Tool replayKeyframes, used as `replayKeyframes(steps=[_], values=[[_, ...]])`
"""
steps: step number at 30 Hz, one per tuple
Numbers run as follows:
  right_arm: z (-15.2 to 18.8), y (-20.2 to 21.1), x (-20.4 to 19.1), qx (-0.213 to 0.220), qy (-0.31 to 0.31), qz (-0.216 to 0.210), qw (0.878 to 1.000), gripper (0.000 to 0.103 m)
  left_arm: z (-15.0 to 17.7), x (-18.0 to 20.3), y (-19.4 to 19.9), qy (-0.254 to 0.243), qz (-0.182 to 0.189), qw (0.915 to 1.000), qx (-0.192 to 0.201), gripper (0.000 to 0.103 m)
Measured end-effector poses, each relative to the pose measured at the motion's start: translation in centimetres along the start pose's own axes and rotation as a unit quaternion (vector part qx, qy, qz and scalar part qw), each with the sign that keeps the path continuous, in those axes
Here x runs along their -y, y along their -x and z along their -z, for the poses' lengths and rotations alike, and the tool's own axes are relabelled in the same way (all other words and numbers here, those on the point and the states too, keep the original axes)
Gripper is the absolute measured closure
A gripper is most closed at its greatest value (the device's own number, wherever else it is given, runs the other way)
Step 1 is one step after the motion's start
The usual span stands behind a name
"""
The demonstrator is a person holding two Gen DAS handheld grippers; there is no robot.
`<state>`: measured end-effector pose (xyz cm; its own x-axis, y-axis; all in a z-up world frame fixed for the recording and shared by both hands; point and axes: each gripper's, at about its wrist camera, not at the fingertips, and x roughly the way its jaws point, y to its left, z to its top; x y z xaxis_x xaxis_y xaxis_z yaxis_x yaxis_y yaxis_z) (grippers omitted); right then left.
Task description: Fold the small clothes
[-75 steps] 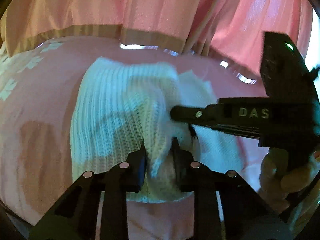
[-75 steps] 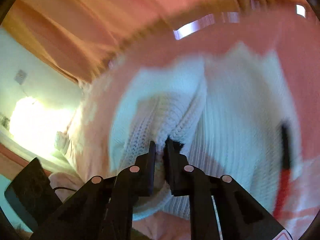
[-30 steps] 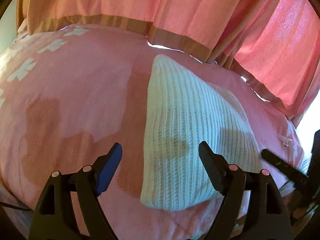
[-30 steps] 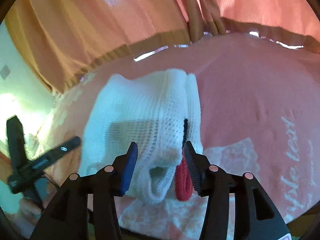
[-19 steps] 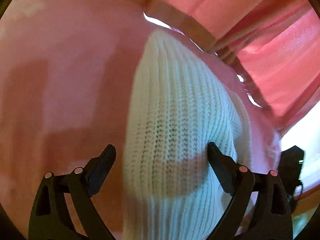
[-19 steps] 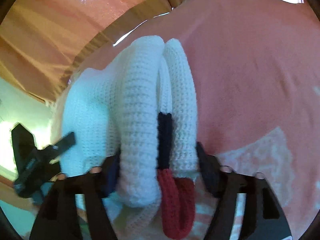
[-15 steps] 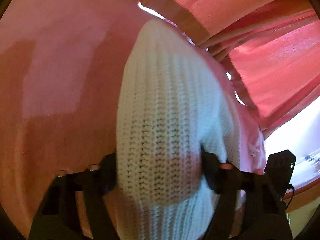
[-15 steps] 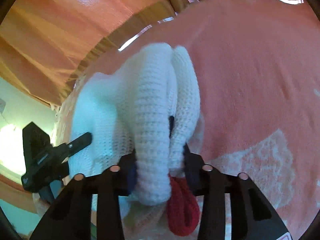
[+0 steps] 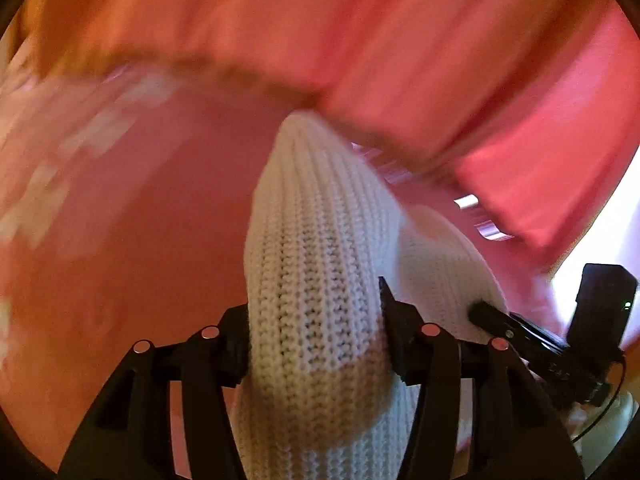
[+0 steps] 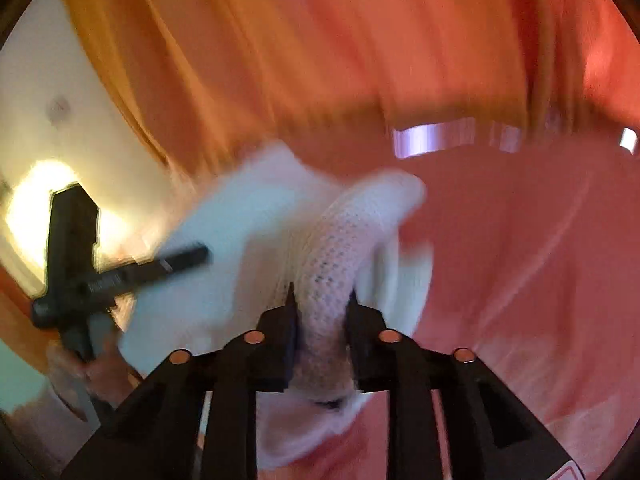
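Note:
A folded white knit sweater (image 9: 320,280) is held up off the pink bed cover (image 9: 160,220). My left gripper (image 9: 316,320) is shut on one thick folded end of it. My right gripper (image 10: 320,304) is shut on the other end, where the sweater (image 10: 332,248) bulges between the jaws. The right gripper also shows at the lower right of the left wrist view (image 9: 496,320), touching the knit. The left gripper shows at the left of the right wrist view (image 10: 192,256). Both views are blurred.
Pink-orange curtains (image 9: 400,60) hang behind the bed, and they also fill the back of the right wrist view (image 10: 320,60). A bright lamp glow (image 10: 36,208) lies on the pale wall at the left. A hand (image 10: 88,364) holds the left gripper.
Both grippers let go of the sweater, opened over the folded bundle, then closed on its two ends. The bundle now rises off the bed cover and the views swing upward.

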<state>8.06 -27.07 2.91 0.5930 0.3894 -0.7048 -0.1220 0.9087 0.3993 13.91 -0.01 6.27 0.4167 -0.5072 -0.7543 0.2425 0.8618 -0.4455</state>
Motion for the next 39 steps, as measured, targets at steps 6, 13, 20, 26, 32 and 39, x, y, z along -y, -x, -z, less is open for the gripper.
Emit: replayKeyframes(steps=[6,13,20,26,32,39], values=[[4.7,-2.6,-1.2,-0.008,-0.052,-0.013,0.999,0.066,1.2,-8.0,-0.2,0.098,0.016,0.9949,-0.021,0.047],[5.6,-3.6,-2.4,-0.021,-0.068,-0.004,0.997,0.082,0.5,-8.4,-0.1,0.091,0.022,0.9951,-0.031,0.047],[7.7,1.7,-1.4,0.022,-0.087,0.024,0.996,0.075,1.0,-6.7,1.0,0.052,0.025,0.9982,-0.013,0.034],[8.7,-0.7,-0.2,0.013,-0.12,0.019,0.993,0.042,1.3,-7.7,-1.3,0.087,0.014,0.9953,-0.04,0.017],[8.1,-3.0,0.3,0.016,-0.146,-0.022,0.989,0.069,1.4,-9.0,-3.6,0.131,0.063,0.987,-0.068,0.017],[2.2,2.1,-4.6,0.098,-0.049,-0.056,0.992,0.083,-1.5,-4.6,2.6,0.045,0.108,0.9927,0.028,0.072]])
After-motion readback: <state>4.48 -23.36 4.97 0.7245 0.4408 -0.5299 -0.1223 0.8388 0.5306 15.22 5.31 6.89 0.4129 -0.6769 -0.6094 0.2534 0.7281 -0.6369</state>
